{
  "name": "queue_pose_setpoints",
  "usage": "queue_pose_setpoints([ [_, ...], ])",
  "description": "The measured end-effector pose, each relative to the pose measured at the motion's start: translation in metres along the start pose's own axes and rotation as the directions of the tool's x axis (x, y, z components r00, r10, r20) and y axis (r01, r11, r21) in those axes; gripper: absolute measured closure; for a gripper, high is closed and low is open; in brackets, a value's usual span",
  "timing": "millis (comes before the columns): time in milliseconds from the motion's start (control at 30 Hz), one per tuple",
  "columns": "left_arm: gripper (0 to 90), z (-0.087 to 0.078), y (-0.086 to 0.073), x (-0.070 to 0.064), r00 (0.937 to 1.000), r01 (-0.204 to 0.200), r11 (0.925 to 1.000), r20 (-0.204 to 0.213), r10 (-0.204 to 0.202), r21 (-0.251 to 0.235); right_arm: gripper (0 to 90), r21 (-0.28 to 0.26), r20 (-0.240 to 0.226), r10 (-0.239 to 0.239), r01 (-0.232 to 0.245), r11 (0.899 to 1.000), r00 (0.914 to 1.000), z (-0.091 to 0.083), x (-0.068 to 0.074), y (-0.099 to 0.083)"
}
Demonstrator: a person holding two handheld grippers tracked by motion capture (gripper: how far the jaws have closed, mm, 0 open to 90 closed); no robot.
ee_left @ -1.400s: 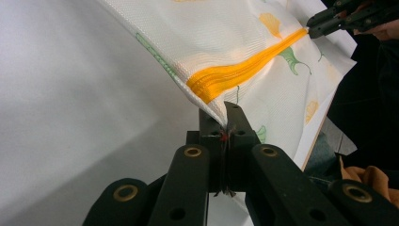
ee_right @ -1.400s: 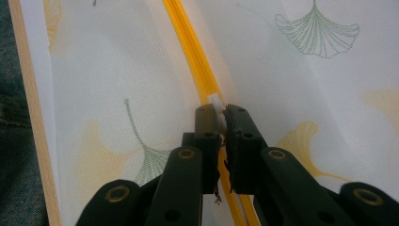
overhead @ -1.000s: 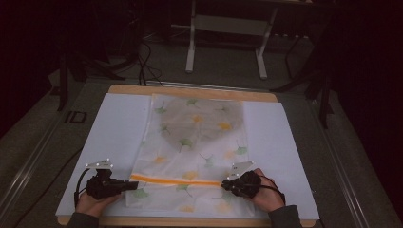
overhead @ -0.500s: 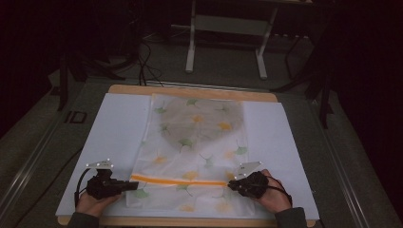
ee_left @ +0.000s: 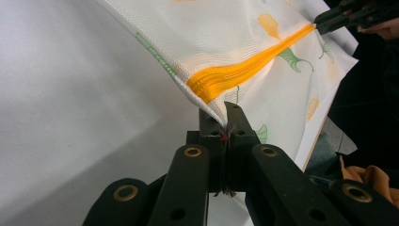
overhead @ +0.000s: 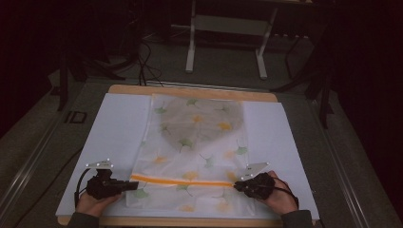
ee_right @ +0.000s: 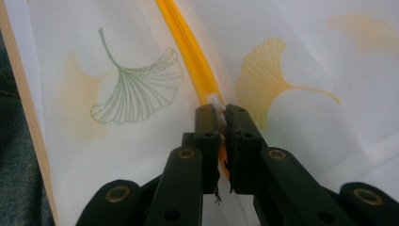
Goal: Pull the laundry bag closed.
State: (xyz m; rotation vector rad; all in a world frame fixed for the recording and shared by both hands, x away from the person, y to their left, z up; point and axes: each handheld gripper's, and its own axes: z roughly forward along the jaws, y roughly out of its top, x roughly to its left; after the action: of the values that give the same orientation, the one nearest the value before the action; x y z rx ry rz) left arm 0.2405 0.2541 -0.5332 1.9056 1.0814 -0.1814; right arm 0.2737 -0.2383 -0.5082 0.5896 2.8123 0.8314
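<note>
A white mesh bag point(overhead: 197, 137) printed with ginkgo leaves lies flat on the table, with an orange zipper point(overhead: 180, 181) running across its near end. At the zipper's left end, my left gripper point(overhead: 128, 185) is shut on the bag's corner; the left gripper view shows the fabric pinched between its tips point(ee_left: 225, 117) beside the zipper point(ee_left: 244, 70). My right gripper point(overhead: 236, 185) sits at the zipper's right end. In its own view it point(ee_right: 220, 110) is shut on the small white zipper pull point(ee_right: 214, 99) at the end of the orange band point(ee_right: 186, 42).
The bag rests on a white sheet point(overhead: 109, 128) over a wooden board point(overhead: 190, 90) whose edge runs close behind my hands. Beyond the table are a metal stand point(overhead: 225, 28) and cables point(overhead: 142, 61) on the dark floor. A person's hand point(overhead: 280, 197) holds each gripper.
My right gripper has slid a little to the right along the zipper, and the orange line now reaches farther right. The left gripper has stayed put.
</note>
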Motion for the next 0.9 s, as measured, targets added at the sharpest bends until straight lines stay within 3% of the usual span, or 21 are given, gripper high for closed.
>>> queue_pose_setpoints([
  [633,88.7,0.0,0.0,0.0,1.0,-0.001,1.0,0.001,0.001,0.001,84.3,0.032,-0.003,0.041,-0.04,0.999,0.9992,-0.016,-0.013,-0.02],
  [900,88.7,0.001,0.0,0.0,1.0,-0.003,1.0,0.007,0.003,0.003,84.3,0.021,-0.004,0.055,-0.055,0.998,0.9985,-0.021,-0.015,-0.028],
])
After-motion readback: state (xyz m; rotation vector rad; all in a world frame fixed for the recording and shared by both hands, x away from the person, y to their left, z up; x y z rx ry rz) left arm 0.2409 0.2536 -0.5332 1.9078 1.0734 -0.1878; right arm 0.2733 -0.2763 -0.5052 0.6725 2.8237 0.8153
